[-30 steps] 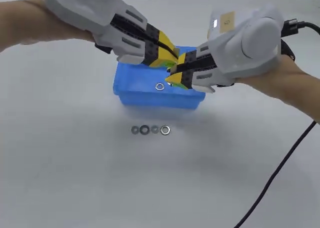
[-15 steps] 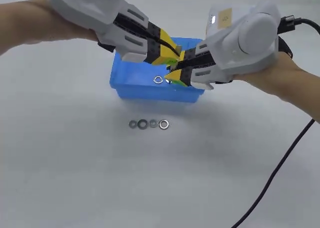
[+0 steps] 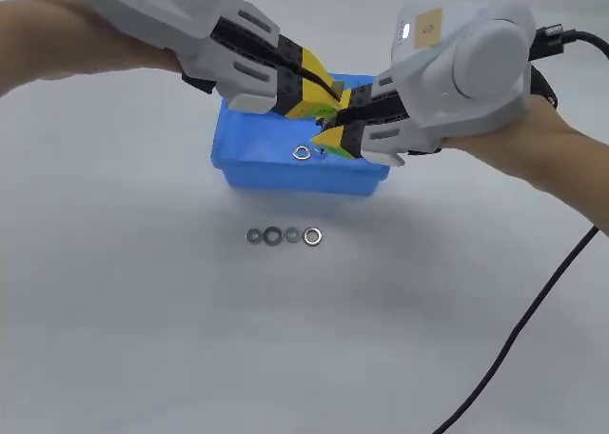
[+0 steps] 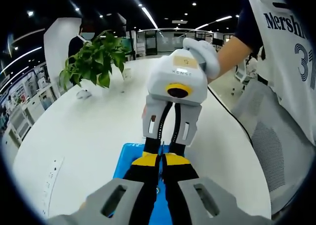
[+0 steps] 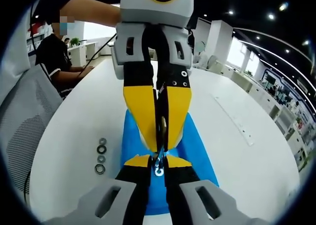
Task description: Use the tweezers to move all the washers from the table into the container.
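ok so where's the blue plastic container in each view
head view: blue plastic container sits upper centre.
left gripper view: container is a blue strip at bottom centre.
right gripper view: container lies lower centre.
shared landmark: the yellow fingers meeting over it.

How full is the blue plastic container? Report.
Not empty: the blue plastic container has one silver metal washer within its walls. Four more washers lie outside on the white table.

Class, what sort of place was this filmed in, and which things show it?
Probably an open-plan office: a big white table, a potted plant, a mesh chair and ceiling strip lights.
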Motion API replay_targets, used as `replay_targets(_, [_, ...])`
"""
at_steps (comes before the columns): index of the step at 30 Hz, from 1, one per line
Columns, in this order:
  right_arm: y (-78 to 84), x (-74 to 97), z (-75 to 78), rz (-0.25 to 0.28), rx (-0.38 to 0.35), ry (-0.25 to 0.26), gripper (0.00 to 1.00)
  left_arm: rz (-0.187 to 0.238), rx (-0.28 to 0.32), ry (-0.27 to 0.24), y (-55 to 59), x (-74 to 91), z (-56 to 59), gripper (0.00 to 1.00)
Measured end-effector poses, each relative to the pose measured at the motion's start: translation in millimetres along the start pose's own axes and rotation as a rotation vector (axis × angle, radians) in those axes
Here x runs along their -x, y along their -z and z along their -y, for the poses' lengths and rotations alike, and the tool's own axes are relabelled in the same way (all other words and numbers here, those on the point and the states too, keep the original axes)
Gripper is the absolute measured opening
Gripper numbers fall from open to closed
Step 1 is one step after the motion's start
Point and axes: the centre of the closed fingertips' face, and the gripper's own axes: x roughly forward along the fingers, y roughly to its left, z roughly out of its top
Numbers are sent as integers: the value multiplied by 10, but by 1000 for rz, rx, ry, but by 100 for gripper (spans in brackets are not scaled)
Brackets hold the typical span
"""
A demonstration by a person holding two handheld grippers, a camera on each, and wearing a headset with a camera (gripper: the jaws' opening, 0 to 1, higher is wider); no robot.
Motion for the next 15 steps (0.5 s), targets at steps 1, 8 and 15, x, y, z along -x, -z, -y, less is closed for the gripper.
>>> replay_targets(1, [-13,9,-4,3,1,2,11,-1,1,2,-10,6,14,6])
replay_targets(8, [-120,83,-55,11,17,8,11,-6,-23,-1,-82,55,80,6])
replay_targets(15, [-298,198,-99,36,40,24,11,1,-57,-13,-228,212,167,6])
